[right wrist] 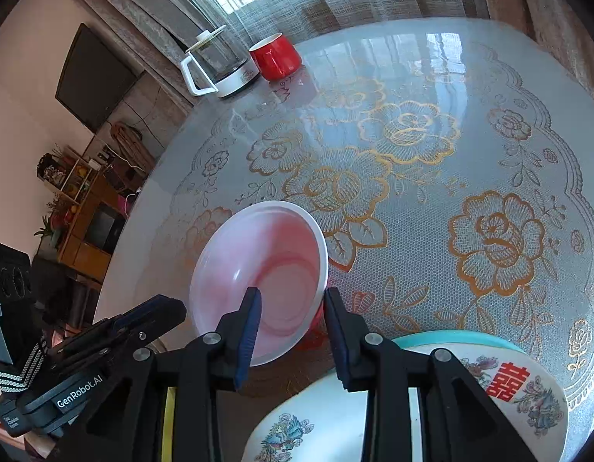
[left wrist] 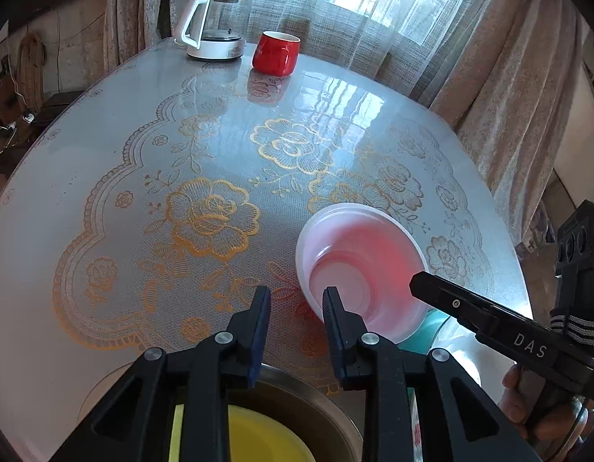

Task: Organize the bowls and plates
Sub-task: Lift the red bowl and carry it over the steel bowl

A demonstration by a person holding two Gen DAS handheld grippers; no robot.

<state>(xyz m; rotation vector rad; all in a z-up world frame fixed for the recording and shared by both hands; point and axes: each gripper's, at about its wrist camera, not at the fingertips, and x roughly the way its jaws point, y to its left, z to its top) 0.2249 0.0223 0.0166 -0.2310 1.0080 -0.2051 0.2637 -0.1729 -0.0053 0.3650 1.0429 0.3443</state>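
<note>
Pink bowl (right wrist: 258, 281): tilted, near edge of surface (right wrist: 451, 154), its right rim between the spread fingers of the right gripper (right wrist: 291, 304), apparently not yet clamped. Left gripper (left wrist: 296, 302): open, empty, just left of the bowl.

Left gripper (left wrist: 297, 302) is held level, pointed forward, jaws spread wide with nothing clamped between the blue pads (left wrist: 261, 315). Right gripper (right wrist: 291, 308) is likewise held with jaws parted, nothing gripped between them. In the left wrist view the right gripper (left wrist: 416, 283) is seen entering from the right, angled up-left, with the person's right hand (left wrist: 528, 396) wrapped on its handle. In the right wrist view the left gripper (right wrist: 170, 308) is seen low at the left, just beside the right one.
</note>
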